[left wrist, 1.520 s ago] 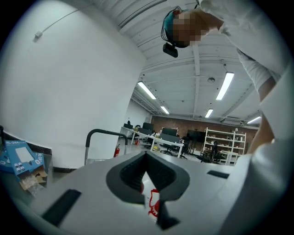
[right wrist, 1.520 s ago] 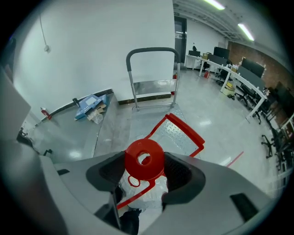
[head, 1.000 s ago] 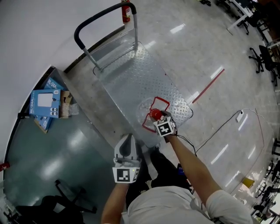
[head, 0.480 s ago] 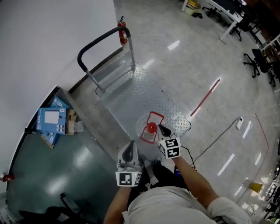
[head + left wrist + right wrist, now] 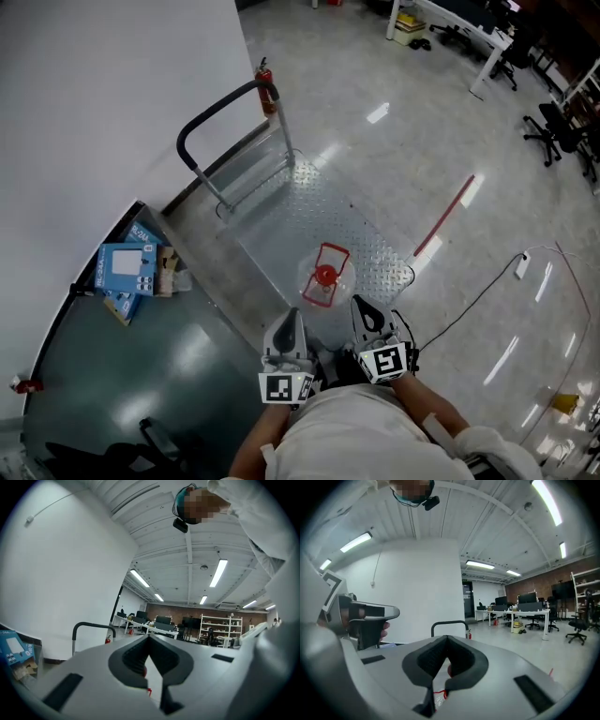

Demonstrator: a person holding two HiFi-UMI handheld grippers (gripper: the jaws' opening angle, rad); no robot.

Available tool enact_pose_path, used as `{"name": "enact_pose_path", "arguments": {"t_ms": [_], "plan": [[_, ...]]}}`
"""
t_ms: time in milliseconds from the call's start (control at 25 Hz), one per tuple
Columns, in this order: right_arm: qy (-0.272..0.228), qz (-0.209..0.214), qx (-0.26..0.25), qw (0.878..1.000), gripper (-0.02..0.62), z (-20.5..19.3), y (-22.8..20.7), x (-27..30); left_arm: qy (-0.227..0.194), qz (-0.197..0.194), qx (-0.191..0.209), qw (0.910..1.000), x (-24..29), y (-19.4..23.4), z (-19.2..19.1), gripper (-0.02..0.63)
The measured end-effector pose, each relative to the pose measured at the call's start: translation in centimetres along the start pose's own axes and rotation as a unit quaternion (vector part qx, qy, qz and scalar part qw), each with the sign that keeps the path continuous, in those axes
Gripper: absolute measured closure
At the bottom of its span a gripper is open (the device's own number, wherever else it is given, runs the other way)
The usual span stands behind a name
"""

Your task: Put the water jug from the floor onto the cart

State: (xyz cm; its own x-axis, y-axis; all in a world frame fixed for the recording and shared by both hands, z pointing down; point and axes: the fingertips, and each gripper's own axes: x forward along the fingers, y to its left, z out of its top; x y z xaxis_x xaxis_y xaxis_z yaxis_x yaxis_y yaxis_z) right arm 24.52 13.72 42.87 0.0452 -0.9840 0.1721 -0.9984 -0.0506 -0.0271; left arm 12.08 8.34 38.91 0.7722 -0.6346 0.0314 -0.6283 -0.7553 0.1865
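Grey glossy floor [image 5: 403,141] runs to far desks and office chairs, with a white wall on the left. The clear water jug [image 5: 324,275], red-capped, stands on the near end of the diamond-plate cart [image 5: 300,211]. The left gripper [image 5: 292,321] and right gripper [image 5: 362,307] hang near the person, jaws pressed together, holding nothing. Print on the blue box [image 5: 127,269] is too small to read.

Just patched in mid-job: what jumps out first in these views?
The clear, red-capped water jug stands on the near end of the steel cart. The left gripper and right gripper are shut and empty, close to the person's body, apart from the jug.
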Motion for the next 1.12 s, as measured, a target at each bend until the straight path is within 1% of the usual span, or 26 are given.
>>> {"name": "enact_pose_path", "arguments": {"t_ms": [120, 280, 400, 680, 1120], "plan": [[-0.001, 0.005, 0.012, 1.0, 0.583, -0.4, 0.7, -0.9, 0.001, -0.005, 0.003, 1.0, -0.6, -1.1, -0.3, 0.603], [-0.014, 0.019, 0.01, 1.0, 0.583, 0.6, 1.2, -1.1, -0.002, 0.001, 0.002, 1.0, -1.0, -1.5, -0.3, 0.603], [-0.018, 0.02, 0.011, 1.0, 0.583, 1.1, 0.9, -1.7, -0.005, 0.004, 0.003, 1.0, -1.3, -1.8, -0.2, 0.603], [-0.021, 0.025, 0.007, 0.999, 0.583, 1.4, 0.1, -2.7, -0.012, 0.014, 0.004, 0.9998, -1.7, -2.3, 0.1, 0.603], [-0.018, 0.04, 0.006, 0.999, 0.583, 1.1, 0.8, -2.8, -0.015, 0.017, 0.006, 0.9997, -2.5, -2.5, 0.1, 0.603]]}}
